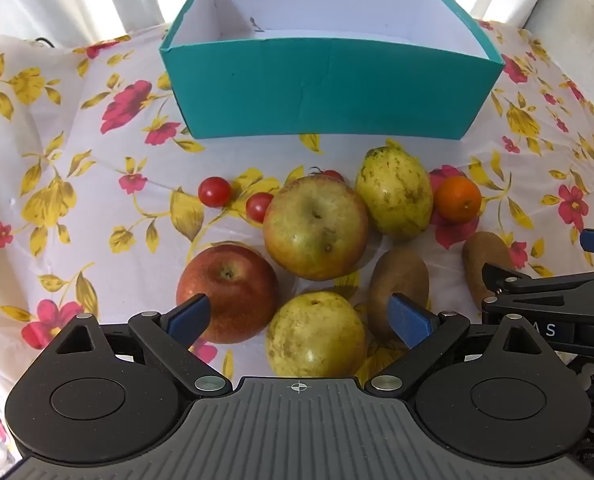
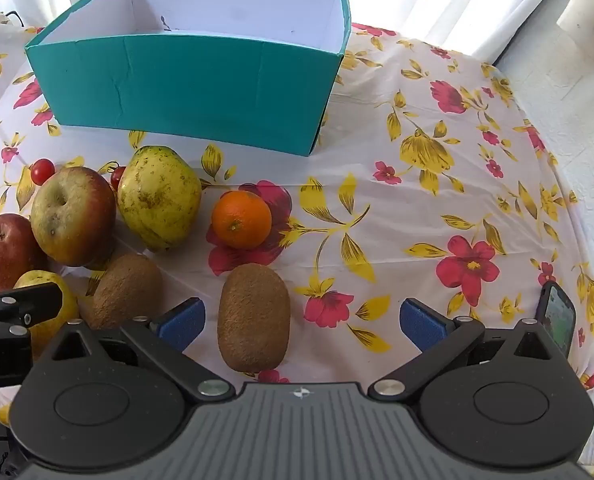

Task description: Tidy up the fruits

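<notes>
A teal box (image 1: 329, 92) with a white, empty inside stands at the back; it also shows in the right wrist view (image 2: 185, 88). In front lie a red apple (image 1: 227, 286), a yellow-red apple (image 1: 315, 226), two pears (image 1: 393, 192) (image 1: 315, 334), an orange (image 1: 457, 199), two kiwis (image 1: 399, 284) (image 2: 253, 316) and cherry tomatoes (image 1: 214, 191). My left gripper (image 1: 299, 318) is open, over the near pear. My right gripper (image 2: 301, 320) is open, the right kiwi just inside its left finger.
The table wears a flowered cloth (image 2: 437, 200), with bare cloth to the right of the fruit. A phone (image 2: 557, 316) stands near the table's right edge. Bright curtains hang behind the box.
</notes>
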